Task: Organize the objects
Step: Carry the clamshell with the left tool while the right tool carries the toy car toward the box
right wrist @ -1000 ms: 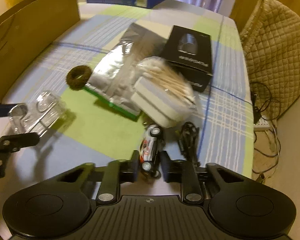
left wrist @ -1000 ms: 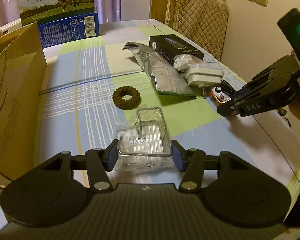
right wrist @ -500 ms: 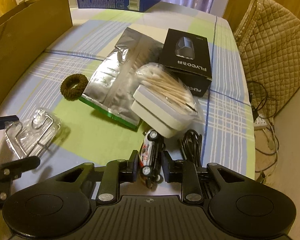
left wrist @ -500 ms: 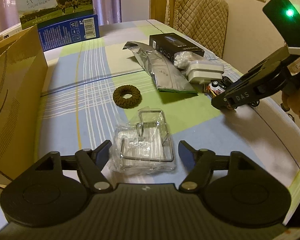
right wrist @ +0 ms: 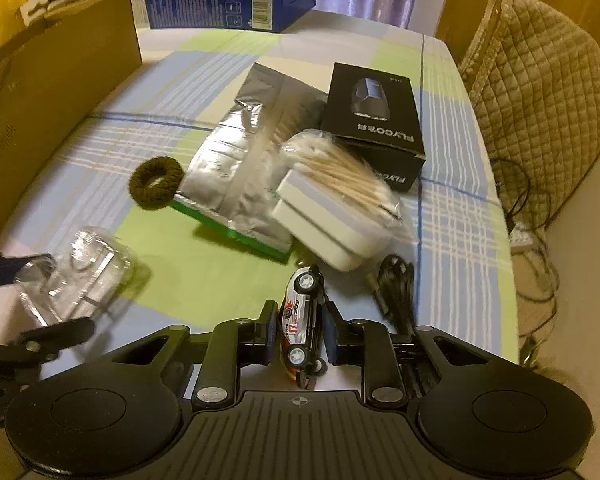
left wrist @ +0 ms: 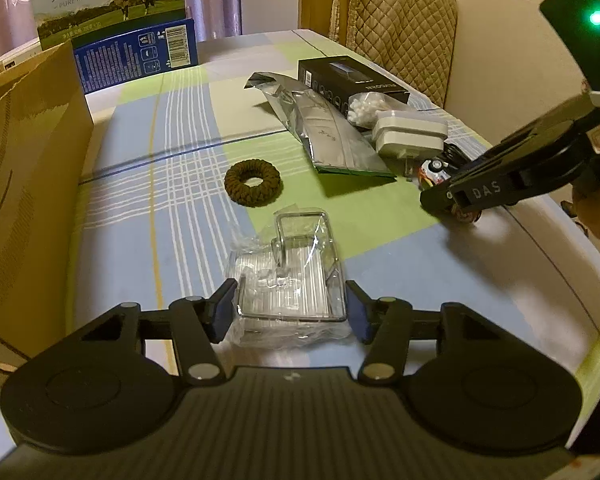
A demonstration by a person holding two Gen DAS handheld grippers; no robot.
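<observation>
Left tool (left wrist: 290,312) is clamped on the bagged wire rack (left wrist: 290,280) at the desk's (left wrist: 400,264) near edge. Right tool (right wrist: 299,336) pinches the toy car (right wrist: 302,328), tipped on its side, just near of the white box (right wrist: 332,224). The hair tie (left wrist: 252,181) sits further back.

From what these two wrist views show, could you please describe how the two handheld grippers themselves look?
Both are matte black plastic. The left gripper and right gripper each have a ribbed central body, two round disc housings, angular linkage arms with silver pivot screws, and dark blue finger pads. Seen from the left wrist view, the right gripper carries white "DAS" lettering, a green indicator light on a black block, and a label sticker.
</observation>
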